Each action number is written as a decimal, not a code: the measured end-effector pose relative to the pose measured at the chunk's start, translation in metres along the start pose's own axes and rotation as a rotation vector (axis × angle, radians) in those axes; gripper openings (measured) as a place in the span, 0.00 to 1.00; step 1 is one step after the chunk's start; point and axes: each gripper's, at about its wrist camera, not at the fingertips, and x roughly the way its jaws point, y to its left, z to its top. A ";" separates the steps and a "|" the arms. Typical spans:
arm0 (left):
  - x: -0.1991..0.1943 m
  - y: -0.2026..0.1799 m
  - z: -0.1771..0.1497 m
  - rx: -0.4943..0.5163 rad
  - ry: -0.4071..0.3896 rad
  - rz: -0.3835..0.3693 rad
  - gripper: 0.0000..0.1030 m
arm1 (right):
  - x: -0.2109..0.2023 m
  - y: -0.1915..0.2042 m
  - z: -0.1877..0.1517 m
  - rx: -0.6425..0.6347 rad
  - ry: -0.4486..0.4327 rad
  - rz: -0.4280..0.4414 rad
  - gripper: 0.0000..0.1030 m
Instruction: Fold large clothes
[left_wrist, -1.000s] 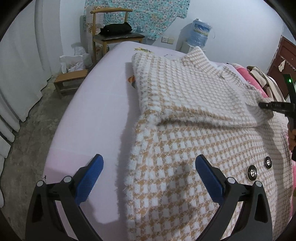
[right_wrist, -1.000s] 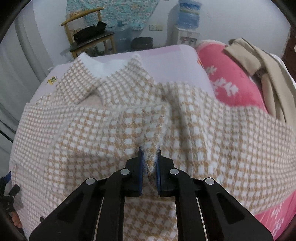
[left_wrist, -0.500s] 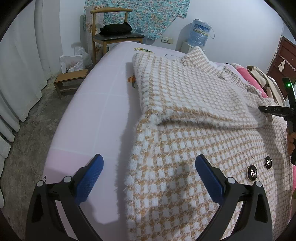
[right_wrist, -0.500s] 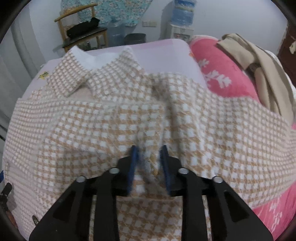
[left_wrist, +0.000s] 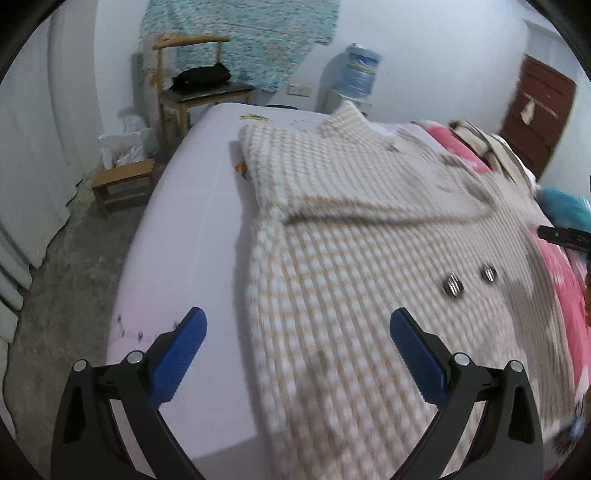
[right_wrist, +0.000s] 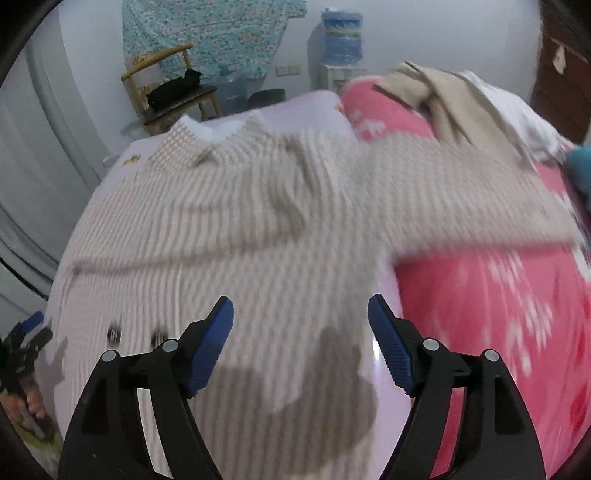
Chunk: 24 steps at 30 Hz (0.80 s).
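Far to my left a small wooden stool (left_wrist: 123, 182) stands on the bare floor, and beyond it a wooden chair (left_wrist: 199, 88) carries a black bag against the wall. The pale pink bed (left_wrist: 184, 236) begins just right of them, and my left gripper (left_wrist: 298, 345) hangs above its near left part with its blue pads (left_wrist: 181, 350) spread wide and nothing between them, the left pad over bare sheet, the right over cloth. The checked coat (left_wrist: 351, 258), tan and white, lies flat across the middle of the bed, collar at the far end, one sleeve folded across its chest, and two dark buttons (left_wrist: 469, 280) toward its right side. My right gripper (right_wrist: 301, 332) hovers over the coat's near right part; its jaws are opening and nothing is held between them, the fabric lying loose below. Right of the coat, touching its edge, is a pink blanket (right_wrist: 498, 314) with white flowers, and a beige garment (right_wrist: 443, 99) lies heaped on its far end. A water dispenser (right_wrist: 341, 44) stands by the far wall.
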 end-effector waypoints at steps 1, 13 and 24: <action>-0.003 -0.002 -0.005 0.010 0.007 -0.004 0.95 | -0.008 -0.003 -0.015 0.016 0.004 0.001 0.70; 0.002 -0.018 -0.053 0.074 0.105 0.029 0.95 | -0.053 0.002 -0.146 0.116 0.015 -0.110 0.73; 0.005 -0.021 -0.059 0.139 0.064 0.052 0.95 | -0.040 0.018 -0.169 0.052 0.013 -0.125 0.80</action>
